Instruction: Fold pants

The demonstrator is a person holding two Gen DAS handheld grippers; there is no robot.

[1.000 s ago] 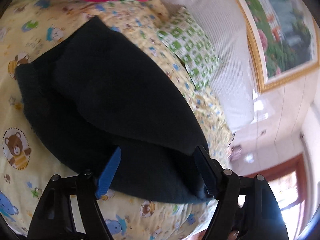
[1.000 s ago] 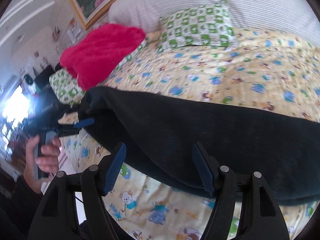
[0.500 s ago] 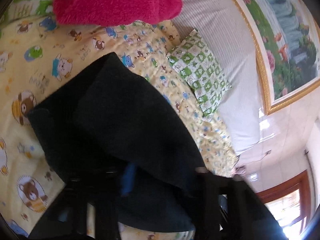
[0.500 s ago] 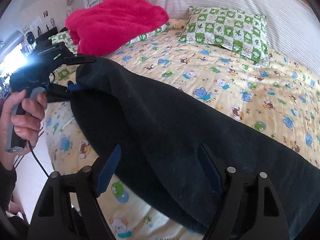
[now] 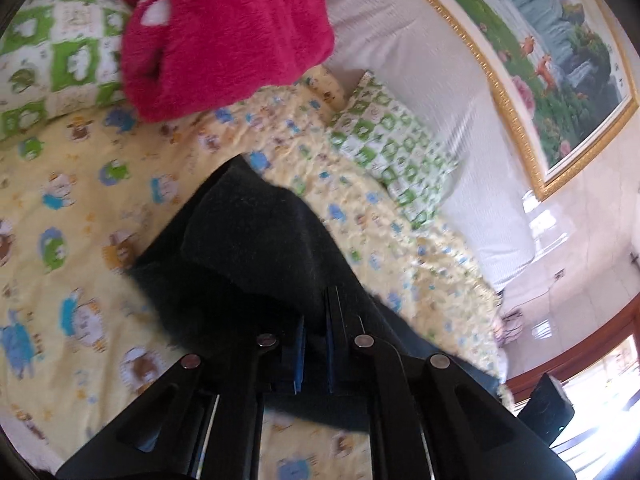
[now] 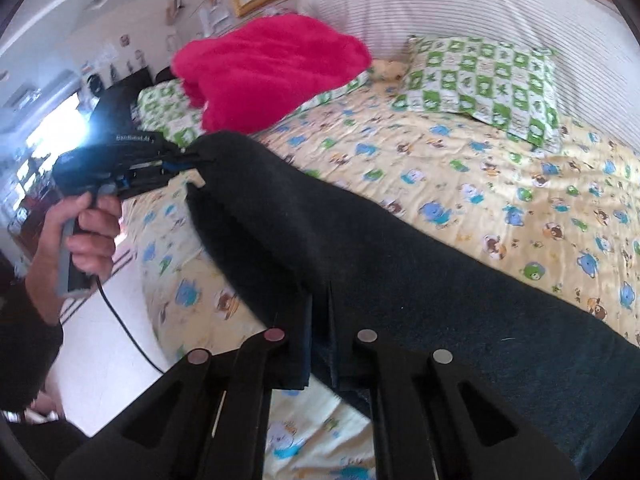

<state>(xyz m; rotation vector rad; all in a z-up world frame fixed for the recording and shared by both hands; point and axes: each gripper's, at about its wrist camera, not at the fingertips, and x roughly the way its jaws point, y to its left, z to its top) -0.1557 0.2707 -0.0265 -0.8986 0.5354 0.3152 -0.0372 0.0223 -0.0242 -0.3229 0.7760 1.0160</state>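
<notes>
Both sets of jaws, wide apart a second ago, have just been closing and now pinch the near edge of the dark pants (image 6: 400, 272): the left gripper (image 5: 316, 344) is clenched on cloth at the lower centre of its view, the right gripper (image 6: 320, 344) likewise at the lower centre of its own, and the garment's end at centre left of the right view has come up off the sheet.

To fold well, I would lift both pinched points together and level, keeping the edge between them taut, then carry it across toward the far edge so the layers meet squarely.

The pants are charcoal, thick and fleecy, lying as a long band across the yellow cartoon-print bedsheet (image 6: 480, 168), from centre left to lower right of the right view, below the red blanket (image 6: 268, 68)
</notes>
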